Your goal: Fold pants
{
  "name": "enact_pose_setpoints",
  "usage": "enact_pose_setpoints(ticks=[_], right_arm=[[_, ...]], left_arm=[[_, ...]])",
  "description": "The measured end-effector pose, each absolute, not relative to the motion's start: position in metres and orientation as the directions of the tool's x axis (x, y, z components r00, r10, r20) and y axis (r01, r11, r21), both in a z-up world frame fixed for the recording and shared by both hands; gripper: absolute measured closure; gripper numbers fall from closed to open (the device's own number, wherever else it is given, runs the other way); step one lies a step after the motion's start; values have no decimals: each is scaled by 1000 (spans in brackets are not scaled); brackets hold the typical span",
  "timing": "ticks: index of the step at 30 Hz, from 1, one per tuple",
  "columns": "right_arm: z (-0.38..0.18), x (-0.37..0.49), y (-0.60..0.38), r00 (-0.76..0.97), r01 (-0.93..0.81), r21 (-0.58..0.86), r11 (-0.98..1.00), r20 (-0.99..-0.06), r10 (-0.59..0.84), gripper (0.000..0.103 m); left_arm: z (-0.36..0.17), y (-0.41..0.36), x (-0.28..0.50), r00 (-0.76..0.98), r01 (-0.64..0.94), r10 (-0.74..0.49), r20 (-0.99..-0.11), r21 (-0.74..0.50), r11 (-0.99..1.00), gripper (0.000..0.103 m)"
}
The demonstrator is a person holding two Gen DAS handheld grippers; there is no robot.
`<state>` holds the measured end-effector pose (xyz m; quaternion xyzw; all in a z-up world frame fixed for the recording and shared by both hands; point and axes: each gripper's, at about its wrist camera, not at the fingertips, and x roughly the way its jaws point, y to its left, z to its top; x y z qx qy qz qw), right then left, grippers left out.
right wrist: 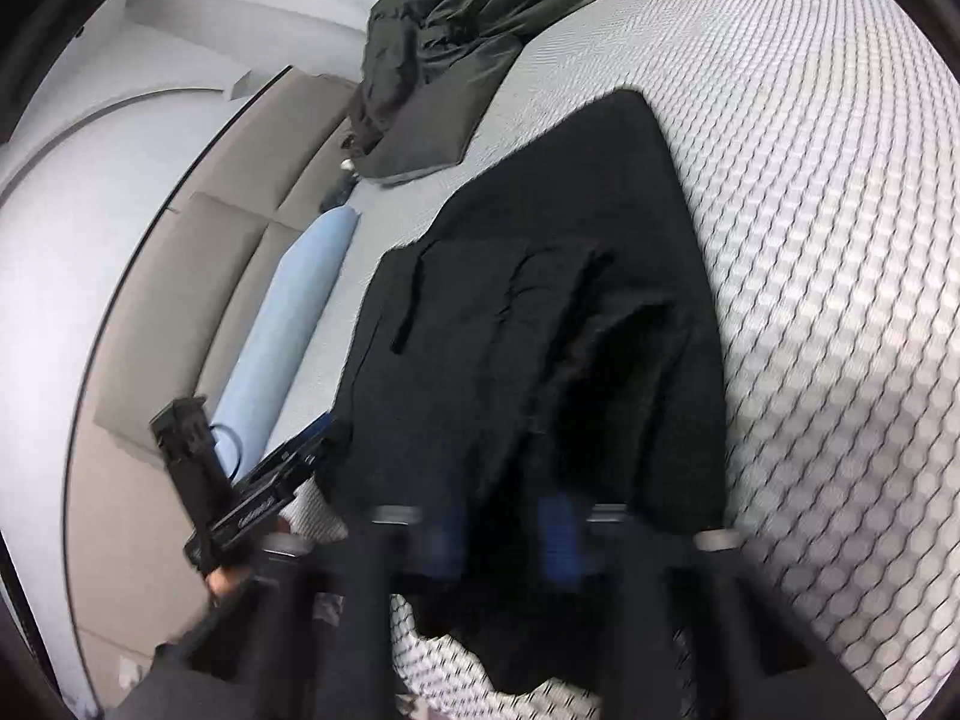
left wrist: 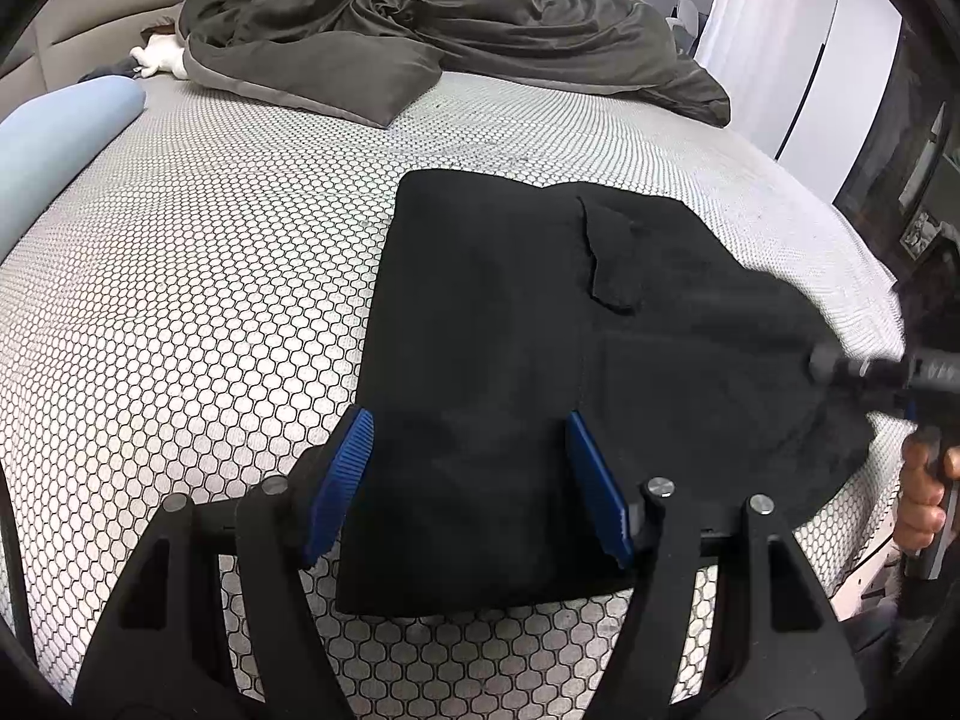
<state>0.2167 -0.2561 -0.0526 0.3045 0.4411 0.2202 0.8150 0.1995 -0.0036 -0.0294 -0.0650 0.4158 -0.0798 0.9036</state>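
Black pants (left wrist: 540, 372) lie folded on the bed's honeycomb-patterned cover (left wrist: 198, 300), with a pocket flap showing near the top. My left gripper (left wrist: 468, 450) is open, its blue pads wide apart just above the near left part of the pants. In the right wrist view the pants (right wrist: 540, 324) fill the middle, and my right gripper (right wrist: 504, 534) is blurred by motion, its blue pads apart over the pants' near edge with dark cloth between and below them. The right gripper's body (left wrist: 888, 372) shows at the right edge of the left wrist view.
A rumpled dark olive duvet (left wrist: 432, 30) lies at the far side of the bed. A light blue bolster pillow (left wrist: 54, 144) lies at the left by the beige headboard (right wrist: 198, 276). The bed's edge is at the right (left wrist: 870, 540).
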Motion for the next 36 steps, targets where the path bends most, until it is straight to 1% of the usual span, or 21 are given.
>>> enact_pose_setpoints(ticks=[2,4,5,6,7,8,9,11,15,17,18,20,23,24,28,29,30,31,33,35,36], right_arm=[[-30,211,-257,591,-146,677,721,-524,613,90],[-13,207,-256,629,-185,648,739,-499,596,89],[-10,206,-254,640,-184,610,770,-520,565,89],[-15,208,-254,635,-172,596,785,-542,551,86],[-27,213,-256,605,-138,599,789,-580,546,81],[-48,220,-260,553,-68,620,781,-629,547,80],[-61,224,-264,523,-22,645,764,-643,558,80],[-75,224,-274,519,1,738,675,-577,630,80],[-69,210,-283,504,-31,809,587,-495,708,62],[-65,204,-277,463,-70,801,595,-502,730,61],[-63,202,-271,439,-99,774,626,-530,725,61],[-62,201,-256,421,-136,709,692,-591,688,62],[-60,203,-244,446,-142,653,744,-629,637,84],[-54,202,-243,472,-149,635,758,-628,619,89],[-19,194,-240,558,-230,605,762,-559,613,90],[-15,194,-237,559,-235,599,766,-561,610,90],[-21,194,-237,537,-220,574,789,-604,589,89],[-32,197,-237,500,-193,538,820,-665,554,86],[-55,205,-234,436,-142,459,877,-766,472,85],[-52,204,-239,449,-152,490,858,-739,501,77],[-43,200,-242,464,-168,498,851,-722,514,64]], left_arm=[[-27,-4,198,643,95,-211,-736,-196,976,40],[-26,-3,196,645,102,-221,-731,-204,974,40],[-26,-3,196,644,101,-218,-733,-201,974,40],[-26,-3,196,641,98,-215,-736,-199,975,40],[-27,-3,197,640,96,-214,-738,-199,975,40],[-27,-3,197,640,93,-211,-739,-198,976,40],[-27,-2,197,638,92,-212,-741,-200,976,40],[-26,-1,197,638,92,-215,-739,-204,975,40],[-25,1,196,637,91,-216,-740,-206,974,40],[-26,0,195,636,88,-213,-742,-204,975,40],[-26,0,195,635,88,-212,-743,-203,975,40],[-26,-1,196,636,89,-210,-743,-199,976,40],[-26,-4,197,637,88,-209,-742,-199,976,40],[-26,-4,197,639,88,-210,-740,-200,976,40],[-25,-3,196,642,88,-215,-736,-208,974,40],[-26,-2,196,640,87,-212,-738,-204,975,40],[-28,-1,197,638,84,-206,-742,-199,976,40],[-29,0,198,634,79,-203,-746,-198,977,40],[-30,4,200,631,70,-207,-748,-210,975,40],[-25,9,200,647,60,-204,-734,-218,974,40],[-22,12,199,660,56,-203,-724,-222,973,40]])
